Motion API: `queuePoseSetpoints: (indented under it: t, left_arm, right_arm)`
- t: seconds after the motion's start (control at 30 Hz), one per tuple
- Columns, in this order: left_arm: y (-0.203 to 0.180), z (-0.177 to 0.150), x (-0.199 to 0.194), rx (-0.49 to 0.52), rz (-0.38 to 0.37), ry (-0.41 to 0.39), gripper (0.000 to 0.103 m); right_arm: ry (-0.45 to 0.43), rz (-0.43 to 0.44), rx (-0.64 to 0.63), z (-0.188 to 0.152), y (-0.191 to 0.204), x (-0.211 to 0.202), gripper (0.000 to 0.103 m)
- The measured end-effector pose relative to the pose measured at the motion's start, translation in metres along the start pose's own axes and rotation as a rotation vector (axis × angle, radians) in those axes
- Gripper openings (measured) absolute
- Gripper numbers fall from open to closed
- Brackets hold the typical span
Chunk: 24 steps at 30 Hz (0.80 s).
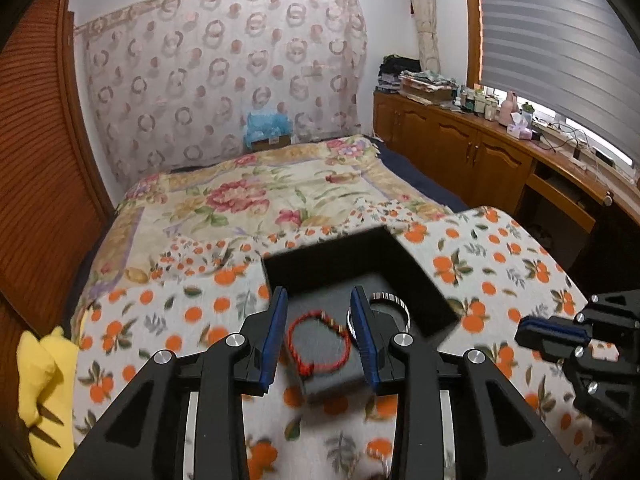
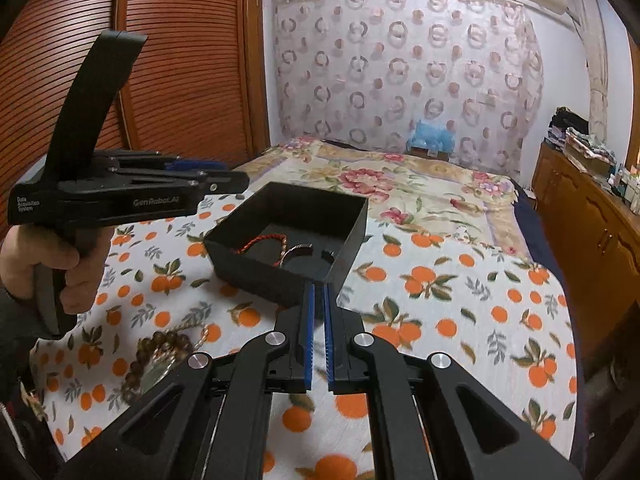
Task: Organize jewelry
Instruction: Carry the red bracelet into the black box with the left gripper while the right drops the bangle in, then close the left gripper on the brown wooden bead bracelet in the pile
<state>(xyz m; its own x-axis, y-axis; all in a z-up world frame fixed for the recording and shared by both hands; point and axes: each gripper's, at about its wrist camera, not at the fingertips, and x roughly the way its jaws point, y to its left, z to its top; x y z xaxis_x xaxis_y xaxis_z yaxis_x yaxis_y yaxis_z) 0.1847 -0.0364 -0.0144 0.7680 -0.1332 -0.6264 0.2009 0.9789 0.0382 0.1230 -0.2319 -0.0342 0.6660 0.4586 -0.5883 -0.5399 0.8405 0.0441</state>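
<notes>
Hovering with left gripper (image 1: 319, 332) fingers apart over the red bracelet (image 1: 319, 344) lying in the black box (image 2: 352, 236) mid-bed, right gripper (image 2: 319, 336) fingers together, likely needing the bead bracelet (image 2: 160, 352) fetched next.

A bed (image 1: 256, 196) with a flowery blanket sits by a wooden cupboard (image 1: 452, 148), under a window blind (image 1: 552, 40), maybe grey.

Right gripper (image 2: 319, 300): jaws nearly closed, empty, just near of the black tray (image 2: 256, 278). Tray holds a red braided bracelet (image 2: 260, 242) and a dark bangle (image 2: 300, 249). Left gripper (image 2: 224, 178) hovers far-left. Wooden bead strand (image 2: 160, 350) lies near-left on the orange-print cloth (image 2: 460, 312).
</notes>
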Motion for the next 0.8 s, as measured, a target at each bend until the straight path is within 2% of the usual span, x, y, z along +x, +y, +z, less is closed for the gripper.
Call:
queuePoseSetpoints:
  t: [0.1,0.57,0.63,0.7,0.8]
  left_arm:
    - [0.002,-0.019,-0.013,0.001,-0.006,0.003,0.036]
    - [-0.011,-0.095,-0.067,-0.039,-0.1,0.028,0.037]
    - [-0.014,-0.102,-0.071,-0.036,-0.103,0.034,0.037]
    - [-0.017,-0.11,-0.075,-0.031,-0.107,0.042,0.037]
    - [-0.02,-0.121,-0.079,-0.039,-0.121,0.06,0.037]
  right_arm:
    - [-0.006,0.015,0.002,-0.009,0.007,-0.011,0.006]
    - [0.027,0.032,0.047,-0.061,0.031,-0.039,0.006]
    - [0.036,0.033,0.055,-0.066,0.032,-0.04,0.007]
    - [0.044,0.029,0.061,-0.071,0.032,-0.041,0.018]
    - [0.056,0.027,0.063,-0.079,0.034,-0.042,0.02]
